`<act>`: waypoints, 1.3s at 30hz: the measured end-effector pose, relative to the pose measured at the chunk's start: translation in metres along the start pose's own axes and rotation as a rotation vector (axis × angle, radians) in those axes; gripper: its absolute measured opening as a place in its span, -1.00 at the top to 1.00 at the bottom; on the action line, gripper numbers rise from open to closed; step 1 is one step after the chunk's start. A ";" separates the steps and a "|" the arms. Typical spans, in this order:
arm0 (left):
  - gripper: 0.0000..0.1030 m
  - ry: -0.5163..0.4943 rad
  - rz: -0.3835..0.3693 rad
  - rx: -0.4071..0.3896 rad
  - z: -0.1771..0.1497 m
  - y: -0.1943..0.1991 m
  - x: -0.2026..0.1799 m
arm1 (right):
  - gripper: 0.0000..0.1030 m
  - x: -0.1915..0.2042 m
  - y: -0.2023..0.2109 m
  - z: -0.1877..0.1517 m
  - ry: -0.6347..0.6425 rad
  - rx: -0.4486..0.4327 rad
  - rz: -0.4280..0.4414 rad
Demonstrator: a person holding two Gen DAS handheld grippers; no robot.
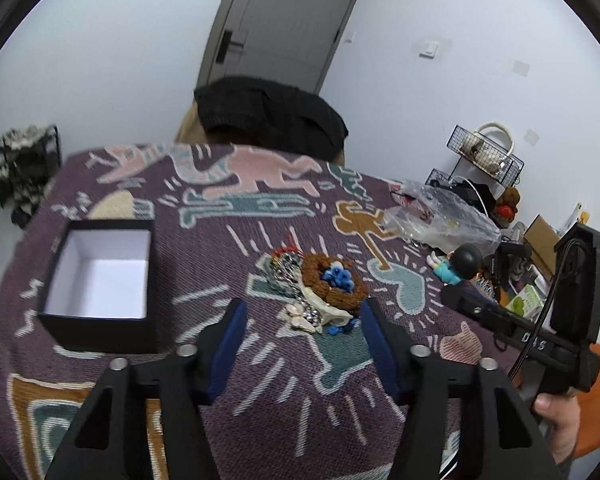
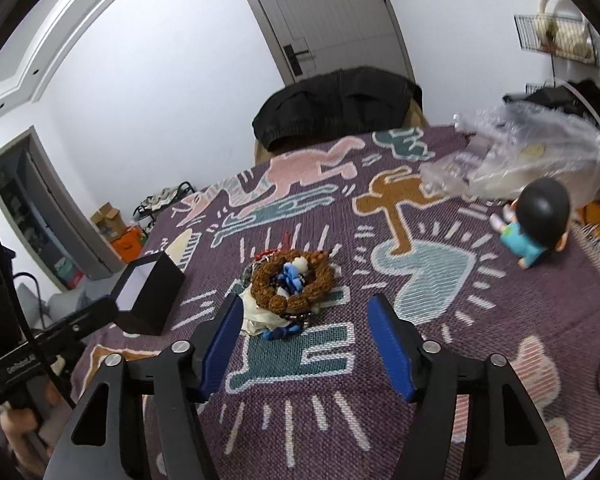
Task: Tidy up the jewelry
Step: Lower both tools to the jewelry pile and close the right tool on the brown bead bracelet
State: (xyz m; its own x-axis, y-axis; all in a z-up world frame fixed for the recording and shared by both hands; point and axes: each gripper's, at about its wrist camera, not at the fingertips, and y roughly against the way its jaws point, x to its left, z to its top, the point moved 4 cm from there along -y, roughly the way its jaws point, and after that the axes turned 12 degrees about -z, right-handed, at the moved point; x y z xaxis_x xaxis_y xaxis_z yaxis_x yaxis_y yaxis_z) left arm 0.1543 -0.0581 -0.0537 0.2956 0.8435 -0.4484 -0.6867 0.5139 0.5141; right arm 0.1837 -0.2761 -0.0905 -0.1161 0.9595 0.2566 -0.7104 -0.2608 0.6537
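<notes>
Coarse woven tablecloth [image 1: 260, 380]; matt black, seemingly cardboard box [image 1: 100, 332]; rough brown beads [image 2: 292, 300]; crinkled glossy plastic bag [image 2: 520, 152].

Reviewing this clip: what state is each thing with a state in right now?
left gripper: open, holding nothing
right gripper: open, holding nothing
black box: lid off, nothing inside
jewelry pile: heaped on the cloth, outside the box
brown bead bracelet: lying on top of the pile
door: closed
</notes>
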 end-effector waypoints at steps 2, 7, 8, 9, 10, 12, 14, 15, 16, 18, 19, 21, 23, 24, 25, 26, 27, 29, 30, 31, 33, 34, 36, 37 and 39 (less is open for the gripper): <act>-0.02 0.028 -0.012 0.025 0.001 -0.012 0.003 | -0.15 -0.002 -0.008 0.000 -0.017 0.023 0.008; 0.08 0.060 -0.023 0.074 0.003 -0.040 0.004 | -0.06 -0.006 -0.027 -0.001 -0.062 0.073 0.025; 0.10 0.064 -0.026 0.083 0.003 -0.045 0.005 | -0.04 -0.007 -0.029 -0.001 -0.072 0.082 0.029; 0.12 0.072 -0.028 0.095 0.003 -0.050 0.006 | -0.03 -0.009 -0.033 -0.001 -0.084 0.092 0.033; 0.16 0.081 -0.026 0.105 0.004 -0.057 0.007 | -0.03 -0.010 -0.035 -0.001 -0.093 0.099 0.037; 0.22 0.094 -0.025 0.123 0.004 -0.068 0.008 | -0.03 -0.011 -0.040 0.000 -0.105 0.110 0.038; 0.27 0.105 -0.024 0.143 0.003 -0.079 0.009 | -0.02 -0.013 -0.047 -0.001 -0.123 0.128 0.042; 0.29 0.112 -0.020 0.154 0.003 -0.086 0.009 | -0.02 -0.014 -0.050 -0.001 -0.130 0.135 0.045; 0.36 0.118 -0.016 0.165 0.002 -0.091 0.010 | -0.02 -0.016 -0.053 -0.001 -0.142 0.145 0.049; 0.46 0.133 -0.020 0.180 0.000 -0.099 0.012 | -0.02 -0.018 -0.058 -0.002 -0.154 0.157 0.055; 0.51 0.141 -0.020 0.191 -0.001 -0.105 0.013 | -0.02 -0.019 -0.061 -0.002 -0.160 0.164 0.059; 0.70 0.151 -0.020 0.206 -0.005 -0.112 0.015 | -0.02 -0.020 -0.068 -0.003 -0.171 0.183 0.069; 0.87 0.167 -0.031 0.212 -0.008 -0.117 0.017 | -0.02 -0.019 -0.073 -0.004 -0.175 0.197 0.074; 0.94 0.170 -0.033 0.211 -0.008 -0.119 0.017 | -0.02 -0.019 -0.077 -0.005 -0.179 0.208 0.079; 0.99 0.171 -0.033 0.205 -0.008 -0.119 0.018 | -0.02 -0.018 -0.080 -0.005 -0.183 0.217 0.084; 1.00 0.169 -0.031 0.198 -0.008 -0.119 0.018 | -0.02 -0.018 -0.084 -0.005 -0.190 0.227 0.088; 1.00 0.167 -0.030 0.192 -0.007 -0.118 0.018 | -0.02 -0.018 -0.088 -0.005 -0.196 0.234 0.090; 1.00 0.163 -0.034 0.181 -0.004 -0.116 0.018 | -0.02 -0.017 -0.096 -0.003 -0.207 0.248 0.095; 1.00 0.161 -0.035 0.175 -0.002 -0.114 0.018 | -0.02 -0.016 -0.100 -0.001 -0.212 0.254 0.096; 1.00 0.160 -0.035 0.169 0.000 -0.111 0.019 | -0.02 -0.016 -0.105 0.000 -0.220 0.263 0.097; 1.00 0.158 -0.034 0.159 0.003 -0.108 0.019 | 0.00 -0.015 -0.111 0.001 -0.233 0.278 0.100; 1.00 0.155 -0.035 0.152 0.006 -0.105 0.019 | 0.12 -0.015 -0.115 0.001 -0.242 0.288 0.103; 1.00 0.152 -0.035 0.148 0.009 -0.103 0.019 | 0.26 -0.015 -0.124 0.001 -0.279 0.310 0.125; 1.00 0.152 -0.034 0.145 0.010 -0.102 0.020 | 0.28 -0.016 -0.125 0.002 -0.297 0.311 0.138; 1.00 0.153 -0.035 0.140 0.012 -0.101 0.021 | 0.36 -0.017 -0.128 0.004 -0.321 0.312 0.137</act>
State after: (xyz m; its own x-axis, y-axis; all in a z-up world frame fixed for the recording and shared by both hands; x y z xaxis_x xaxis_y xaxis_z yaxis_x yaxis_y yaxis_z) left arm 0.2375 -0.0906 -0.1062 0.2059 0.7969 -0.5679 -0.5755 0.5680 0.5884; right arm 0.2796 -0.2594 -0.1753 0.0615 0.8453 0.5307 -0.4554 -0.4494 0.7686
